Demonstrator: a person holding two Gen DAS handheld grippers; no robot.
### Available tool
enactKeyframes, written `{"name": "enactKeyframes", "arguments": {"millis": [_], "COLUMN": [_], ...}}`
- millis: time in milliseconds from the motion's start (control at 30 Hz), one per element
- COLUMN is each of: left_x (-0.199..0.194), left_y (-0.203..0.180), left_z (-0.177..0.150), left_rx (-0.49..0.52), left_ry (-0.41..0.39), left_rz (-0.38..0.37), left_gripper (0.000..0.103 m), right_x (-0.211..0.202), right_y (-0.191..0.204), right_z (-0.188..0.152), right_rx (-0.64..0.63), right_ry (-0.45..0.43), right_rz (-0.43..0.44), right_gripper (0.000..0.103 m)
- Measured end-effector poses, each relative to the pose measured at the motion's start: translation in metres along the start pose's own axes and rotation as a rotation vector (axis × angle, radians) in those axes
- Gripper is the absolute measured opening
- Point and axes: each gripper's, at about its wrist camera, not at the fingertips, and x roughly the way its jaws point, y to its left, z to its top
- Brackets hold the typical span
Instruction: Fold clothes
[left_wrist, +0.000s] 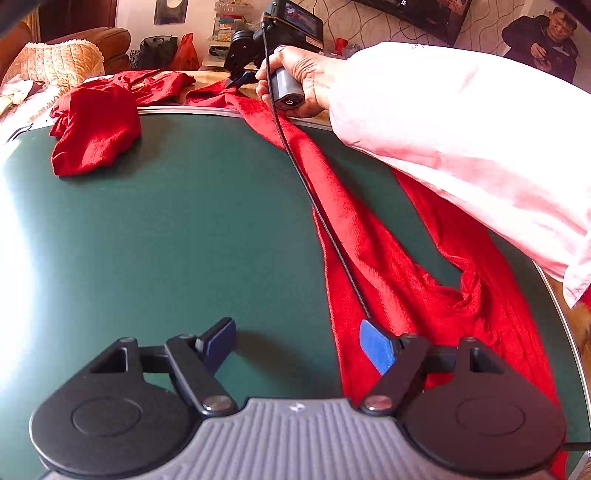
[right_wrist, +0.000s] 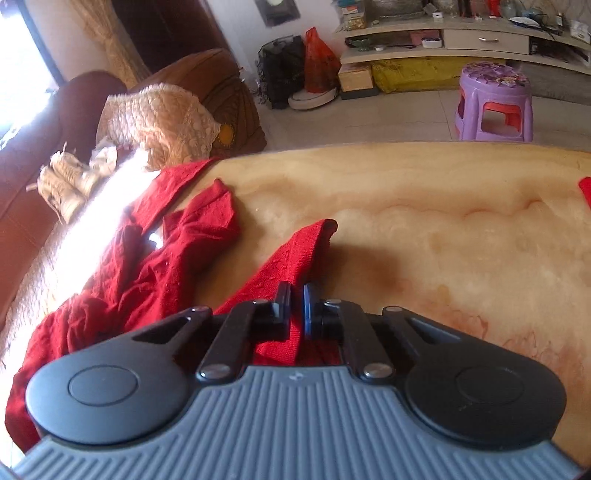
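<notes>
Left hand-held gripper (left_wrist: 297, 345) hangs released over the green mat (left_wrist: 166, 221), red garment (left_wrist: 388, 258) under its right pad. Garment runs long, away toward the bench's (right_wrist: 443, 221) far edge, where right hand-held gripper (right_wrist: 295, 306) clamps its end.

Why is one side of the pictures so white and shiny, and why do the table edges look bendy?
Left wrist view: sunlight glares off the green mat along its left side, washing it white; the fisheye lens bows the mat's far edge. Right wrist view: light from the window side burns out the sofa seat beside the red garment, and the table edge curves too.
</notes>
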Motion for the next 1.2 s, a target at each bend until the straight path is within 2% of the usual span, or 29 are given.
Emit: {"name": "enactKeyframes", "arguments": {"millis": [167, 233, 333, 433, 567, 600, 633, 700, 733, 800, 833, 900, 1000, 1133, 1200], "left_x": [0.001, 0.002, 0.002, 0.003, 0.006, 0.007, 0.008, 0.009, 0.011, 0.01, 0.009, 0.007, 0.007, 0.006, 0.006], "left_y": [-0.002, -0.002, -0.003, -0.004, -0.013, -0.016, -0.02, -0.028, -0.032, -0.037, -0.038, -0.038, -0.038, -0.037, -0.037], "left_z": [0.0, -0.001, 0.0, 0.0, -0.005, -0.006, -0.008, -0.011, -0.013, -0.015, -0.016, -0.018, -0.021, -0.019, -0.018], "left_rx": [0.013, 0.02, 0.026, 0.032, 0.082, 0.098, 0.115, 0.152, 0.171, 0.184, 0.181, 0.183, 0.183, 0.156, 0.152], "left_ry": [-0.008, -0.009, -0.006, -0.006, -0.018, -0.021, -0.023, -0.023, -0.021, -0.018, -0.019, -0.025, -0.036, -0.031, -0.026], "left_rz": [0.001, -0.001, -0.001, 0.01, 0.052, 0.067, 0.083, 0.115, 0.133, 0.141, 0.134, 0.132, 0.138, 0.133, 0.131], "left_gripper": [0.081, 0.081, 0.081, 0.082, 0.084, 0.084, 0.084, 0.084, 0.084, 0.084, 0.084, 0.084, 0.085, 0.088, 0.088], "right_x": [-0.071, -0.101, -0.123, -0.127, -0.127, -0.127, -0.125, -0.113, -0.104, -0.078, -0.071, -0.065, -0.052, -0.027, -0.015], "right_y": [-0.037, -0.044, -0.038, -0.026, -0.014, -0.01, -0.007, -0.004, -0.003, -0.009, -0.014, -0.023, -0.017, 0.005, 0.016], "right_z": [0.017, 0.027, 0.046, 0.062, 0.076, 0.078, 0.08, 0.084, 0.085, 0.083, 0.079, 0.069, 0.055, 0.039, 0.031], "right_rx": [0.187, 0.211, 0.157, 0.099, 0.064, 0.04, 0.015, -0.028, -0.052, -0.088, -0.087, -0.081, -0.171, -0.28, -0.298], "right_ry": [-0.175, -0.236, -0.253, -0.246, -0.219, -0.218, -0.22, -0.223, -0.214, -0.15, -0.13, -0.105, -0.016, 0.088, 0.112], "right_rz": [0.042, 0.041, 0.012, -0.02, 0.054, 0.047, 0.002, -0.138, -0.221, -0.381, -0.366, -0.24, -0.176, -0.143, -0.171], "right_gripper": [0.009, 0.009, 0.009, 0.009, 0.009, 0.009, 0.01, 0.015, 0.036, 0.054, 0.054, 0.054, 0.054, 0.054, 0.054]}}
